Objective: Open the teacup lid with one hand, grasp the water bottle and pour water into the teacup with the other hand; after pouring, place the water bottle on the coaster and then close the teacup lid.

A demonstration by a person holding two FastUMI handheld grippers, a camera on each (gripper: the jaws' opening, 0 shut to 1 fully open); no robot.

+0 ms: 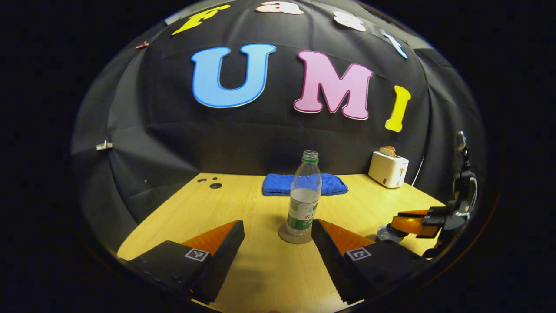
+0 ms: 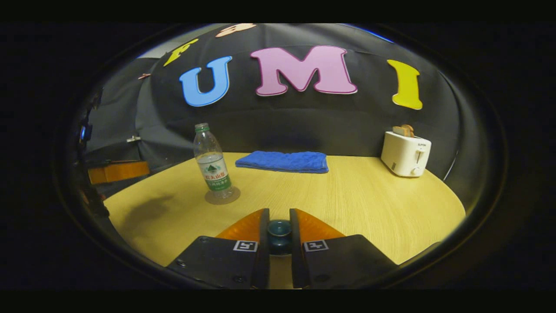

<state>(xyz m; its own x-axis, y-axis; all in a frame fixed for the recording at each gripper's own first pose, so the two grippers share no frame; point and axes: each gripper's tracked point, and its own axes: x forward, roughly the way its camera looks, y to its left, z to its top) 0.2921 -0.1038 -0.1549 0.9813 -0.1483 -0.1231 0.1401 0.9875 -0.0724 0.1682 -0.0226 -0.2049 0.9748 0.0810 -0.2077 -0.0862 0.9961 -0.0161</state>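
**Bottle on the coaster, right jaws closed on the lid knob**

In the left gripper view the left gripper [image 1: 278, 234] has its jaws spread wide and holds nothing. The bottle [image 1: 304, 195] stands upright just beyond the fingertips, in line with the gap and nearer the right-hand finger, not touched by either. It is uncapped, part full, and sits on the round coaster [image 1: 289, 237], out in the middle of the tabletop [image 1: 260, 269]. Toward the tabletop's right edge in this view the right gripper [image 1: 410, 225] reaches in with its orange fingers over a dark round piece [image 1: 386, 234]; whether that is the teacup or its lid cannot be told.

In the right gripper view the right gripper [image 2: 279, 219] has its jaws nearly closed, both fingers pressing on a small dark blue-green knob [image 2: 279, 232] between them, the lid's by the look of it. What lies beneath the knob is hidden by the fingers. Farther off, left of centre, the bottle [image 2: 213, 167] stands on the coaster [image 2: 222, 196]. An orange finger of the left gripper [image 2: 117, 171] shows at the tabletop's left edge.

Along the far edge lies a folded blue towel [image 1: 304, 184]. A white toaster [image 1: 388, 168] with bread in its slot stands at the far right corner.
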